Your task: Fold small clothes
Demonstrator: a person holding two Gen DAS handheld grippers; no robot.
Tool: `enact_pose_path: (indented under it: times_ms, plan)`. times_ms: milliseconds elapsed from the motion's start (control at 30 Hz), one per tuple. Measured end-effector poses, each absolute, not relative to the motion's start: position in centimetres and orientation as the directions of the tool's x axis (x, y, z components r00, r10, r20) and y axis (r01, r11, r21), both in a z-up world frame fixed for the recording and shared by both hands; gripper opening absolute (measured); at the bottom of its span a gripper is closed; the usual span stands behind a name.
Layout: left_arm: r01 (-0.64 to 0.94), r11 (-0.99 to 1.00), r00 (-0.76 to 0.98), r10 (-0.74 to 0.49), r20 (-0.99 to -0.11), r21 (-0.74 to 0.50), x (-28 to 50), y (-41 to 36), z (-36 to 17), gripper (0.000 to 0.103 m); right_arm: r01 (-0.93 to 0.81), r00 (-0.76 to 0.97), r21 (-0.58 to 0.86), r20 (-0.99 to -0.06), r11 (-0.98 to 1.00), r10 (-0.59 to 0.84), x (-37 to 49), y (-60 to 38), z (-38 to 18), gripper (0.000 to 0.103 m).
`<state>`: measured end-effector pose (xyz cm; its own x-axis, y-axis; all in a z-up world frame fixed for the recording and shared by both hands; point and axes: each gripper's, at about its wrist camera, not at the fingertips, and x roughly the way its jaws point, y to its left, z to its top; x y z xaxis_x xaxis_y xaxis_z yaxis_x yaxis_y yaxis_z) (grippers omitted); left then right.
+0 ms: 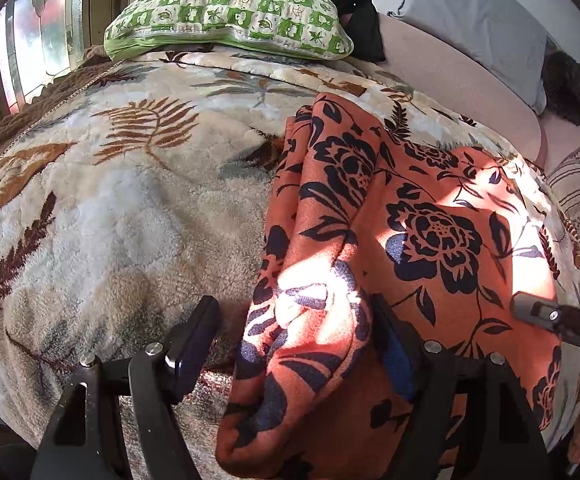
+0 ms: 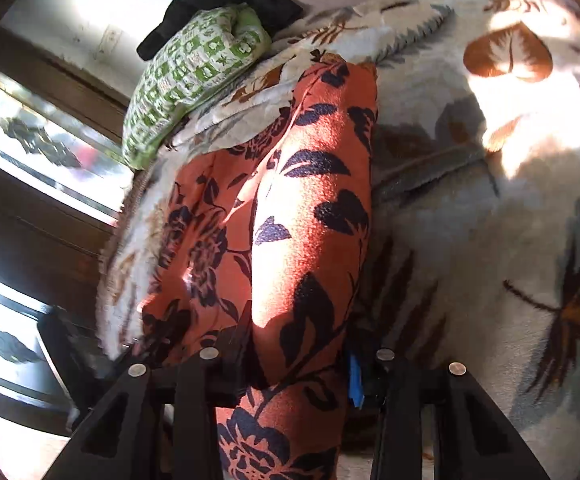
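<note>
On the leaf-print fleece blanket [image 1: 101, 208] lies the orange floral garment [image 1: 430, 216], bunched; left gripper [image 1: 294, 340] spread around its near fold, right gripper [image 2: 290, 364] likewise spread. Bare blanket lies leftward.

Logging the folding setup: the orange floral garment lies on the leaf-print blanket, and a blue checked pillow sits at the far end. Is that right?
Not quite: the pillow is green and white checked, not blue, as the left wrist view shows. The rest holds: the orange floral garment lies on the leaf-print blanket, with the pillow at the far end.
</note>
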<state>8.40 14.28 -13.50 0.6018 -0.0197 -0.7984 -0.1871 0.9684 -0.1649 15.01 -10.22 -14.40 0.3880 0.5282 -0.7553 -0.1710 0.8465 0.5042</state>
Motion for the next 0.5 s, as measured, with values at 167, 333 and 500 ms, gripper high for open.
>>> enact_pose_path:
  times_ms: [167, 333, 500]
  plan:
    - [-0.174, 0.967, 0.61, -0.043, -0.791, -0.188, 8.3, 14.8, -13.7, 0.078, -0.079, 0.394, 0.661, -0.666, 0.746, 0.633, 16.0, -13.1, -15.4, 0.075]
    - [-0.178, 0.964, 0.61, -0.048, -0.791, -0.196, 8.4, 14.7, -13.6, 0.078, 0.088, 0.332, 0.801, -0.584, 0.592, 0.741, 21.0, -14.7, -18.5, 0.072]
    - [-0.178, 0.961, 0.611, -0.059, -0.789, -0.211, 8.3, 15.1, -13.7, 0.079, -0.181, 0.426, 0.467, -0.756, 0.866, 0.497, 19.5, -9.3, -13.5, 0.033]
